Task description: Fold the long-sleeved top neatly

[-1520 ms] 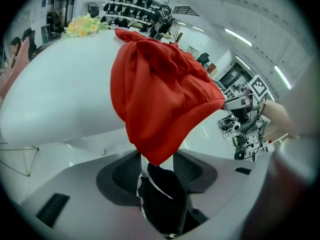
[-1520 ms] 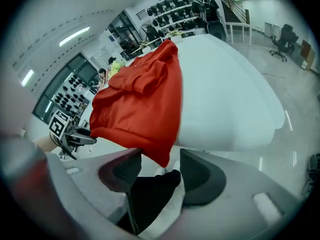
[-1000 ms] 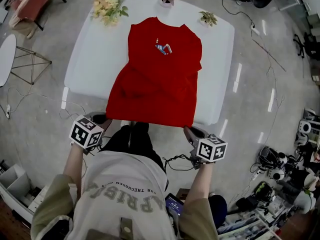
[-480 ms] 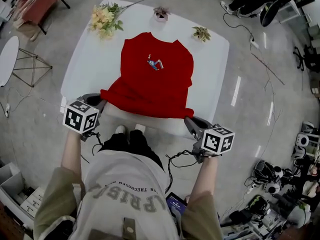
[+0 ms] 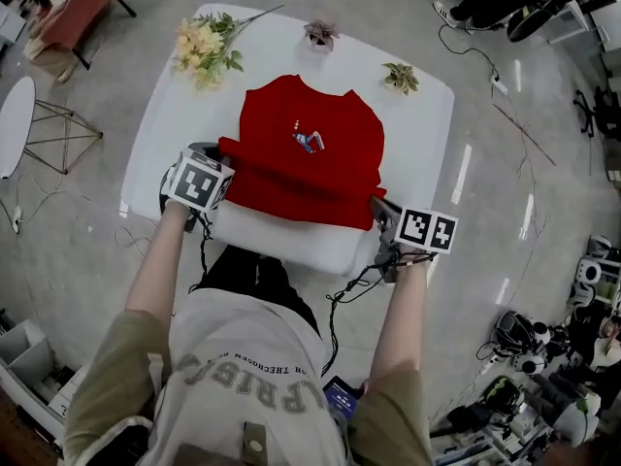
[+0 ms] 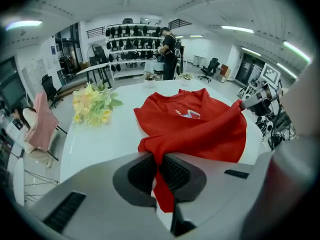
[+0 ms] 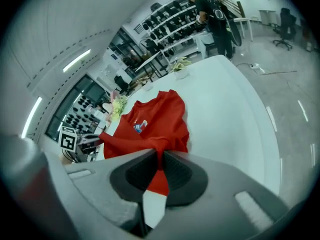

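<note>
The person, low in the frame, wears a pale T-shirt with grey lettering, olive sleeves and dark trousers. The left gripper and right gripper are grey with black ribbed pads. Each bears a white cube of black square markers, and black cables trail below.

You have a white table with a bunch of yellow flowers lying at its far left corner. A small potted plant stands at the far edge, and a second potted plant stands toward the far right. On the floor to your left is a round side table on wire legs. Across the room, a person stands by shelves of dark items, perhaps helmets.
</note>
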